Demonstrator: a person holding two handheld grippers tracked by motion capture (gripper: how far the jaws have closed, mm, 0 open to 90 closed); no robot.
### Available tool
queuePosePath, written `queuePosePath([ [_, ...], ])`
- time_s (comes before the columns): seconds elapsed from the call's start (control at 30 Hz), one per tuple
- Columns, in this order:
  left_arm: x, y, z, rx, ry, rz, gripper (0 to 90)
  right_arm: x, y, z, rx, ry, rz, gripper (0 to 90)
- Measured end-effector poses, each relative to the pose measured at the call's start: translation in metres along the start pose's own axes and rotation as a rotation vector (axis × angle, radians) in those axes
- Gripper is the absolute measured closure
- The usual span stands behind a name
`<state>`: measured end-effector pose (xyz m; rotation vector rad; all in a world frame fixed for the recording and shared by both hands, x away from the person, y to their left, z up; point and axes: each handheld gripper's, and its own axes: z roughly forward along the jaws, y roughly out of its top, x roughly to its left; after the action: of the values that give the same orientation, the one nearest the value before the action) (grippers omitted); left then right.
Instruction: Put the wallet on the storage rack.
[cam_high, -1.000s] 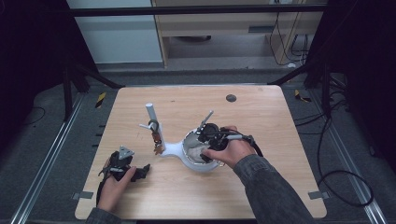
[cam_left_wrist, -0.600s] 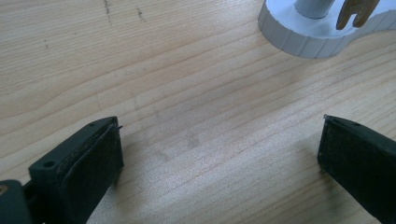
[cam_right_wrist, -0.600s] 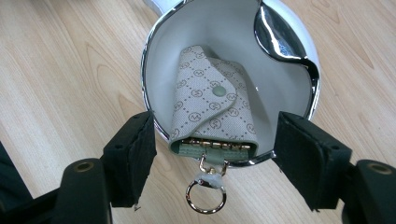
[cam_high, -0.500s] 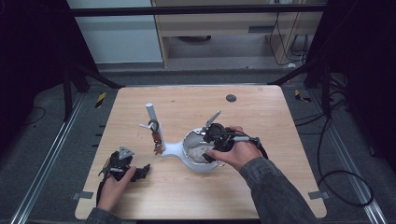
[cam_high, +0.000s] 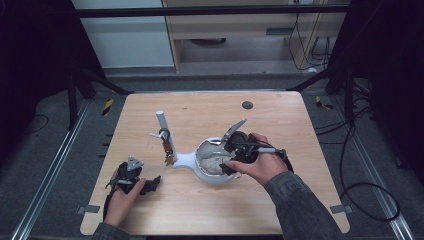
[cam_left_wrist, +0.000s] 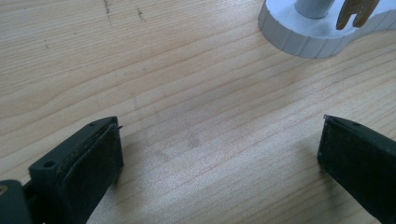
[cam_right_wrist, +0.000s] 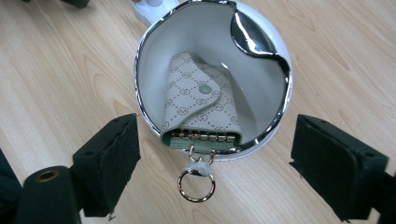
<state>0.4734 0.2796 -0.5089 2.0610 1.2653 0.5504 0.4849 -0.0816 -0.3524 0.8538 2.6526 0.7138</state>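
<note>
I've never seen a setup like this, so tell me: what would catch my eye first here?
Most striking is the patterned key case lying in a white, chrome-rimmed bowl near the middle of the wooden table, its metal ring hanging over the rim. The right gripper hovers over it, jaws just opened, nothing between them. At the table's front left, the left gripper rests open.
</note>
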Motion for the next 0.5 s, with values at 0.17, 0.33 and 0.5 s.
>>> queuePosePath([
  [0.17, 0.000, 0.000, 0.000, 0.000, 0.000, 0.000, 0.0, -0.003, -0.003, -0.006, -0.026, -0.008, 0.009, 11.7],
  [0.33, 0.000, 0.000, 0.000, 0.002, 0.000, 0.003, 0.0, -0.007, -0.005, -0.012, -0.060, -0.016, 0.027, 9.3],
  [0.5, 0.000, 0.000, 0.000, 0.002, 0.000, 0.003, 0.0, -0.012, -0.010, -0.016, -0.076, -0.026, 0.035, 7.4],
])
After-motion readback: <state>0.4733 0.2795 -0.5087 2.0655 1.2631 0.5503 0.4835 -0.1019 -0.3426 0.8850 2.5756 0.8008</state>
